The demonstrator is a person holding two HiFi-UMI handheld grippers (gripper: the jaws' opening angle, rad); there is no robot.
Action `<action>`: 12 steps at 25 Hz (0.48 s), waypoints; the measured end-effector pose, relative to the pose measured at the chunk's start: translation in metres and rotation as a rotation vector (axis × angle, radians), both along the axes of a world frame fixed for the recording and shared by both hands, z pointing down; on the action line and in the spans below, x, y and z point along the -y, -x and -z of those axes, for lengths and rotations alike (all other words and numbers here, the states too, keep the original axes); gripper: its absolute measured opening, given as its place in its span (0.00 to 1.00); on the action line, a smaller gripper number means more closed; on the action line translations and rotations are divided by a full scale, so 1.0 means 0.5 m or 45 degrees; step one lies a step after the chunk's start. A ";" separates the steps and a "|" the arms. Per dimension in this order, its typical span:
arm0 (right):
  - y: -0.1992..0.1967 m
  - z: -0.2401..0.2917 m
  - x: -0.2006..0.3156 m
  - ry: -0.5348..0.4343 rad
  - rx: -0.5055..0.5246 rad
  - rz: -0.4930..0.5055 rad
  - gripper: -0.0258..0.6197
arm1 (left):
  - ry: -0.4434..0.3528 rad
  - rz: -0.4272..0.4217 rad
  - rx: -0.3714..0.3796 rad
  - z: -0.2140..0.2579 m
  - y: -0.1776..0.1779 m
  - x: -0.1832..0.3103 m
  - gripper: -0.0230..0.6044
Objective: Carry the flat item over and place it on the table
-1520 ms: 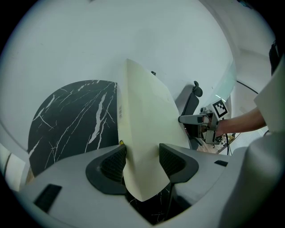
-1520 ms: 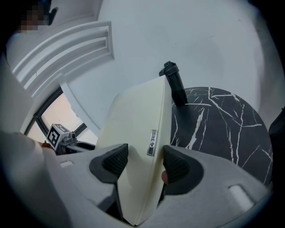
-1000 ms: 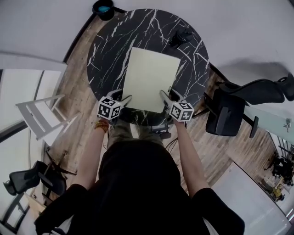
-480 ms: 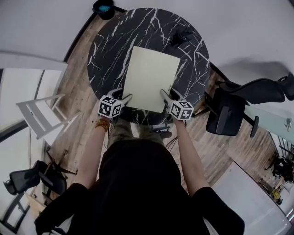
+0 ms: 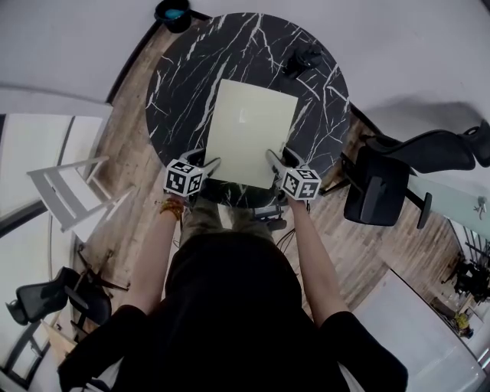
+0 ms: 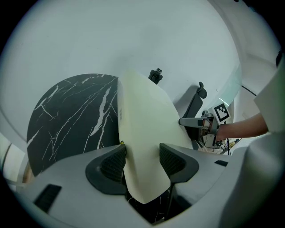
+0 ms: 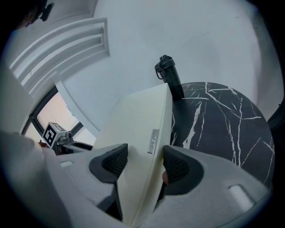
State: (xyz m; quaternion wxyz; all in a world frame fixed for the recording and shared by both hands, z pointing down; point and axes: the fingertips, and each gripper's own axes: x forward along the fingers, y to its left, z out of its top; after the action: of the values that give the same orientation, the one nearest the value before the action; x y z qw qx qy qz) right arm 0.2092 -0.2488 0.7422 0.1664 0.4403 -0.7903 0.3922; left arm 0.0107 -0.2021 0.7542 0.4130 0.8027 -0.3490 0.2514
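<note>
A pale yellow flat board [image 5: 249,134] lies over the near half of the round black marble table [image 5: 184,69]. My left gripper [image 5: 208,163] is shut on the board's near-left corner and my right gripper [image 5: 274,159] on its near-right corner. In the left gripper view the board [image 6: 142,129] runs up between the dark pads of the left gripper [image 6: 141,162]. The right gripper view shows the board [image 7: 138,129] edge-on between the pads of the right gripper [image 7: 141,162]. Whether the board rests on the tabletop or hovers just above it is unclear.
A black bottle [image 5: 300,61] stands at the table's far right side, beyond the board. A black office chair [image 5: 383,184] is on the right, a white chair [image 5: 69,191] on the left, and a dark cup-like object with a blue inside [image 5: 173,13] beyond the table.
Hardly anything differs: both grippers still hold the board's near corners, and the right gripper has drifted very slightly left.
</note>
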 end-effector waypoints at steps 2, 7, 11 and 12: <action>0.002 -0.002 -0.001 0.003 -0.002 0.003 0.42 | 0.013 0.006 0.008 -0.003 0.001 -0.002 0.41; 0.002 -0.002 -0.004 0.007 -0.010 0.003 0.42 | 0.061 0.022 0.012 -0.007 0.003 -0.006 0.42; 0.006 -0.003 -0.008 -0.041 -0.085 0.054 0.42 | 0.011 -0.066 0.114 -0.010 -0.004 -0.011 0.42; 0.005 -0.003 -0.008 -0.051 -0.102 0.058 0.42 | -0.001 -0.083 0.129 -0.010 -0.008 -0.011 0.43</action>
State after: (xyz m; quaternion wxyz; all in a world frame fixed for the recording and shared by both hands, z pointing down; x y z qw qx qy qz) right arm 0.2067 -0.2449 0.7439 0.1982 0.4407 -0.8005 0.3545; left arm 0.0146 -0.1966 0.7591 0.3861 0.8001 -0.3431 0.3051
